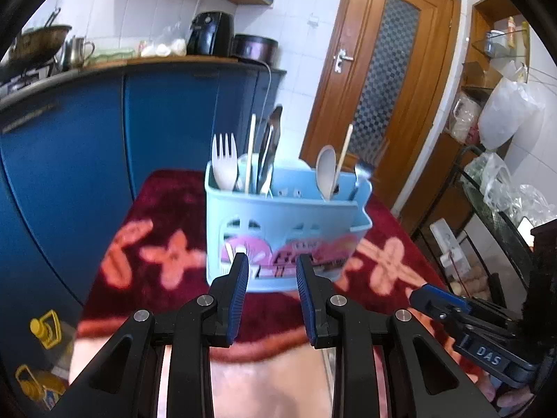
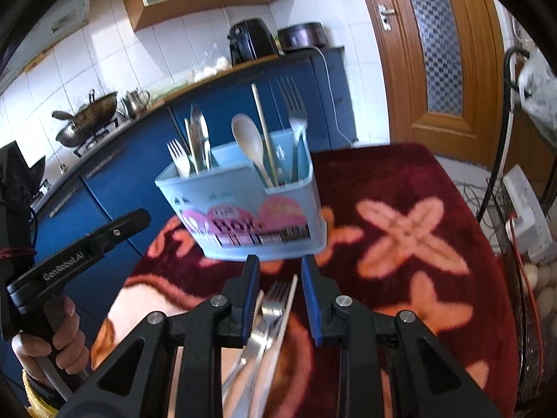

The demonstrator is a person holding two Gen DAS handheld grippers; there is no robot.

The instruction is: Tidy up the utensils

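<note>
**A:** Fingers first, both grippers. State?

**B:** Left gripper (image 1: 272,261): jaws apart, blue pads facing, nothing betw. them. Right gripper (image 2: 280,264): jaws also apart, pads not pressing on anything. A hand (image 2: 45,341) holds the left one's handle, seen from the right cam.

**A:** Biggest thing under them?

**B:** Dark red cloth w/ pink flowers (image 2: 400,181), covering the table. Both tools point down at it.

**A:** Next?

**B:** Light blue utensil caddy (image 1: 278,216), upright on the cloth, straight ahead of the left tips and just beyond them. From the right cam it sits ahead & slightly left of the tips. No contact w/ either tool.

**A:** Loose utensils?

**B:** Small pile on the cloth under the right gripper: a metal fork (image 2: 275,301), tines toward the caddy, beside a pale stick (image 2: 290,299), prob. a chopstick. They show in the gap betw. the right jaws, lower down and not pinched. More metal handles below, too blurred to name.

**A:** Inside the caddy?

**B:** Left compartment: white plastic fork (image 1: 224,160), metal tongs (image 1: 269,146). Right compartment: pale spoon (image 1: 326,170), bowl up, w/ another stick leaning next to it.
</note>
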